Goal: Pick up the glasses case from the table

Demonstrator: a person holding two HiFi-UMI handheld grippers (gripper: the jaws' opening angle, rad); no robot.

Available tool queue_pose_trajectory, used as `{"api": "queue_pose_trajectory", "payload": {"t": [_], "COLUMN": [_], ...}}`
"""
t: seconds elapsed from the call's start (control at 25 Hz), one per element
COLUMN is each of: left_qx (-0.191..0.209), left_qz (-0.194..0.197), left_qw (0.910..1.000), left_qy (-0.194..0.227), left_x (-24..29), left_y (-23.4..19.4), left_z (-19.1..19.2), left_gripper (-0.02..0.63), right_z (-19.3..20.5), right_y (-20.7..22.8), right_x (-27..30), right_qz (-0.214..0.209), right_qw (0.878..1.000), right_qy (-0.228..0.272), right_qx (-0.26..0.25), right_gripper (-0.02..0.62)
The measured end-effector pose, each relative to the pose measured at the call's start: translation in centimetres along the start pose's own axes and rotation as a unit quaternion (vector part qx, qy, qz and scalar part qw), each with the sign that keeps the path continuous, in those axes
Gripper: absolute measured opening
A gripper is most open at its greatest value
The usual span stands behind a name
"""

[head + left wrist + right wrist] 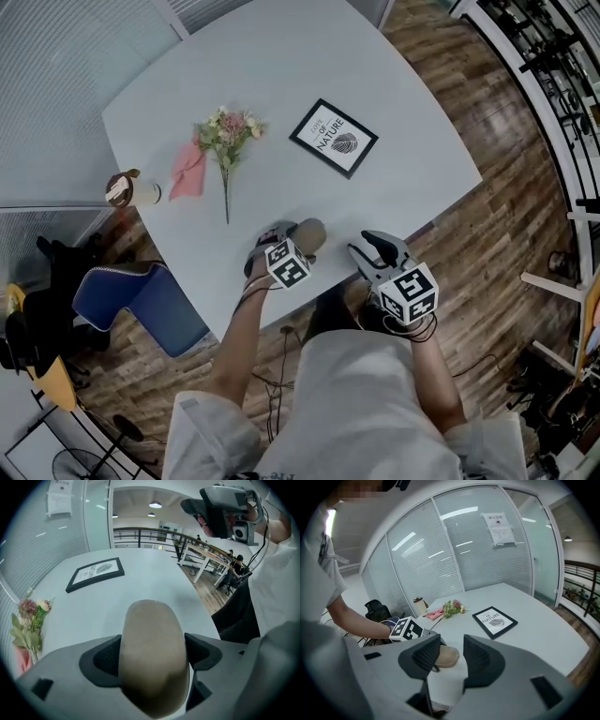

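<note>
A tan, rounded glasses case [312, 233] lies on the pale table [281, 66] near its front edge. My left gripper [279, 238] points steeply down over the case. In the left gripper view the case [151, 644] fills the gap between the two dark pads [104, 660], and the jaws stand wide apart around it. I cannot see the pads pressing on it. My right gripper [373, 251] hangs open to the right of the case with nothing between its fingers. In the right gripper view [452, 660] the case [449, 655] shows behind its left jaw.
Farther back on the table lie a black-framed print [334, 138], a small bunch of flowers [226, 136] and a pink cloth [187, 174]. A lidded paper cup [127, 190] stands at the table's left edge. A blue chair [141, 298] sits below that edge.
</note>
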State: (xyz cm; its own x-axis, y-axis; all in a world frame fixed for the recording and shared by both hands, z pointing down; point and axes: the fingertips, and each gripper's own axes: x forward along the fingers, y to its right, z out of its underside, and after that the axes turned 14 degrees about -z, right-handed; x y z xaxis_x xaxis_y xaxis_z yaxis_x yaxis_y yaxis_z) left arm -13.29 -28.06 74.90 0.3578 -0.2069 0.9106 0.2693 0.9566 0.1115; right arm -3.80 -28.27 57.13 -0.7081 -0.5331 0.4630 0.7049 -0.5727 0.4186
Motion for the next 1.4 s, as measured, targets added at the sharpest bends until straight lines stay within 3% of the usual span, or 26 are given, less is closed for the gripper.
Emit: {"api": "queue_pose_trajectory", "payload": {"t": [0.68, 1.08, 1.4], "left_qx": [0.015, -0.033, -0.103], "left_qz": [-0.035, -0.097, -0.145], "left_qw": [0.9992, 0.9943, 0.9811], "left_qy": [-0.009, 0.03, 0.077], "left_x": [-0.3, -2.7, -6.3], "left_y": [1.1, 0.5, 0.1], "left_z": [-0.6, -2.8, -4.2], "left_gripper": [0.391, 0.391, 0.391], "right_z": [1.4, 2.0, 1.8], "right_y": [0.4, -0.6, -2.1], "right_x": [-3.7, -5.1, -5.6], "right_qz": [0.014, -0.005, -0.031], "right_qw": [0.999, 0.999, 0.999], "right_qy": [0.025, 0.032, 0.039], "right_qx": [0.013, 0.006, -0.01], "right_gripper": [0.146, 0.146, 0.146]}}
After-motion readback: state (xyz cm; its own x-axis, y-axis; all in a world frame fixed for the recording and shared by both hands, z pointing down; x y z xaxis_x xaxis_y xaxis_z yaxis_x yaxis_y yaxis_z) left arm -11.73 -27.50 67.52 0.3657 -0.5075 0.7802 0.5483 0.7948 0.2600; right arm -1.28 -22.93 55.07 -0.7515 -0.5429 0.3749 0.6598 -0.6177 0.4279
